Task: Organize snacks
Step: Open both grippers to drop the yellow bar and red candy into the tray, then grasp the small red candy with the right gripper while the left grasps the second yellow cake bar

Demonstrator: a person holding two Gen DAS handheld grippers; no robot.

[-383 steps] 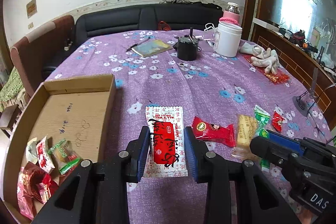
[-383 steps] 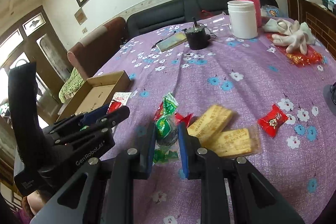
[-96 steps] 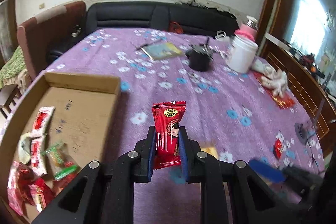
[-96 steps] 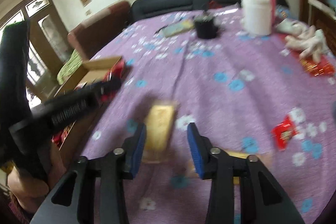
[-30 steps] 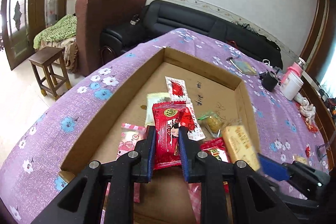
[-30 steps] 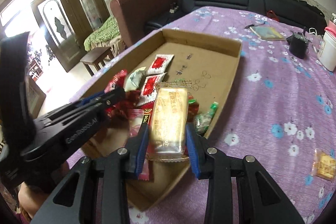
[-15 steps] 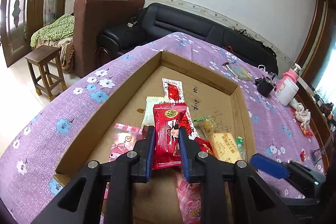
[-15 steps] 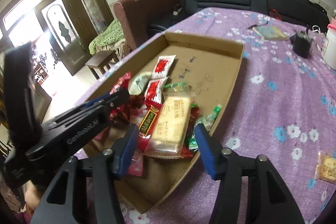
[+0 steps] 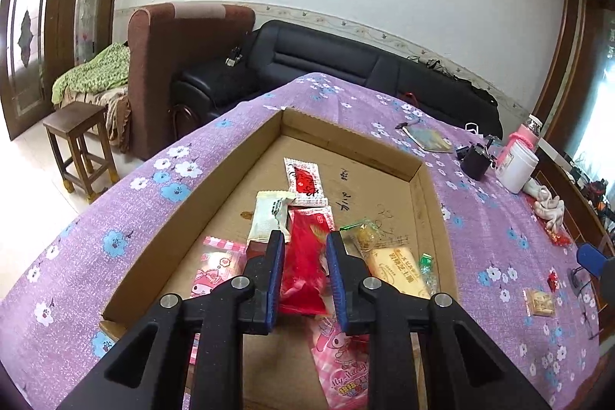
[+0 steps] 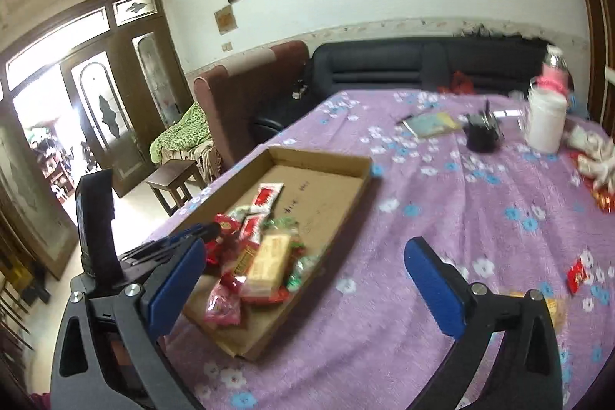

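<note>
- Snacks lay heaped at the near end of a shallow cardboard box set on the purple flowered tablecloth; the far half of the box floor was bare apart from one red-and-white sachet.
- The left gripper was pinched on a red snack packet, held just above the pile inside the box, between the left and right walls and clear of both.
- Under and beside that packet lay a white packet, a yellow biscuit pack near the right wall, and pink cartoon-printed packets at the near edge.
- The right gripper stood fully spread, its jaws having just been opening, with nothing between the pads; it hung over the tablecloth just right of the box's near right corner.
- In the right wrist view the yellow biscuit pack rested on top of the heap, apart from both pads.
- Open cloth lay to the right of the box; loose items there were a small red sweet and a small yellow packet, well apart from the box.
- A white jar, a black cup and a booklet stood at the far end of the table.
</note>
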